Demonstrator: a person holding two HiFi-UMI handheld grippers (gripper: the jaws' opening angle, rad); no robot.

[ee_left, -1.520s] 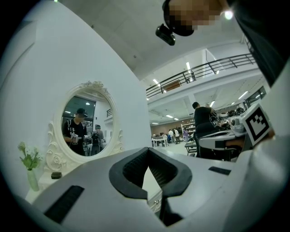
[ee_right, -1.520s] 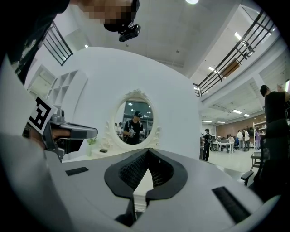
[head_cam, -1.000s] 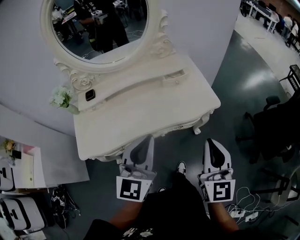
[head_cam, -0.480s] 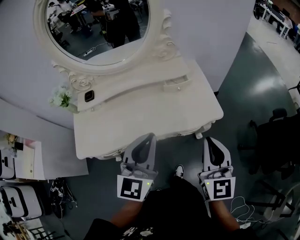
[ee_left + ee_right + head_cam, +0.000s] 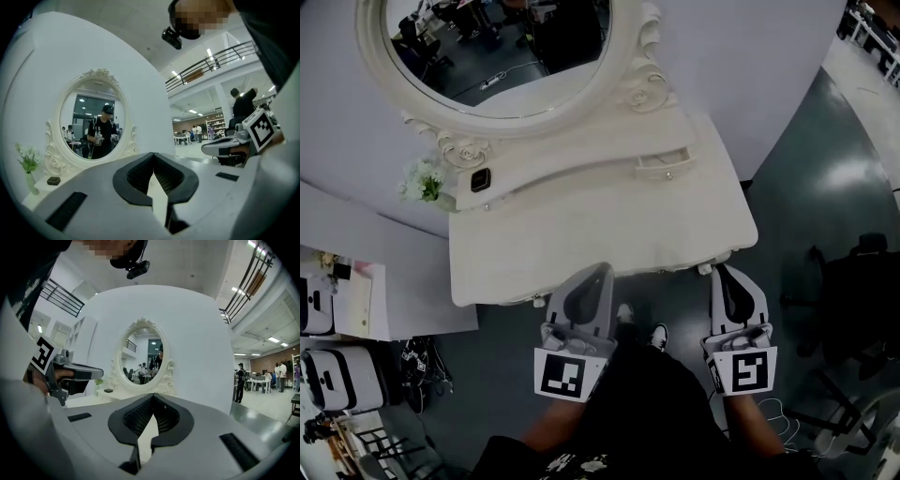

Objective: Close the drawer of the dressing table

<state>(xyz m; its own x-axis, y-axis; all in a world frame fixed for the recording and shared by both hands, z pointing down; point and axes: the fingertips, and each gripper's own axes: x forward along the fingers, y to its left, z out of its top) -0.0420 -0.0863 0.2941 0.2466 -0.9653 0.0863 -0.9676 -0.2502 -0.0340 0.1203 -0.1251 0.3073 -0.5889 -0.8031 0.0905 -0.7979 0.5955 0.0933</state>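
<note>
The white dressing table (image 5: 600,234) with its oval mirror (image 5: 487,47) stands in front of me in the head view. On its raised back shelf, a small drawer (image 5: 664,165) at the right sticks out a little from the shelf front. My left gripper (image 5: 600,271) is shut and empty, its tip at the table's front edge near the middle. My right gripper (image 5: 722,272) is shut and empty too, by the front right corner. Both point level at the table. The left gripper view shows the shut jaws (image 5: 153,157) before the mirror (image 5: 93,124); the right gripper view shows the same (image 5: 153,397).
A vase of white flowers (image 5: 422,183) and a small black object (image 5: 481,179) sit on the shelf's left end. A low white unit (image 5: 356,300) and bags (image 5: 337,375) are on the floor at the left. A dark chair (image 5: 862,281) stands at the right.
Both grippers have moved forward toward the dressing table; their tips now reach its front edge. Both have stayed shut.
</note>
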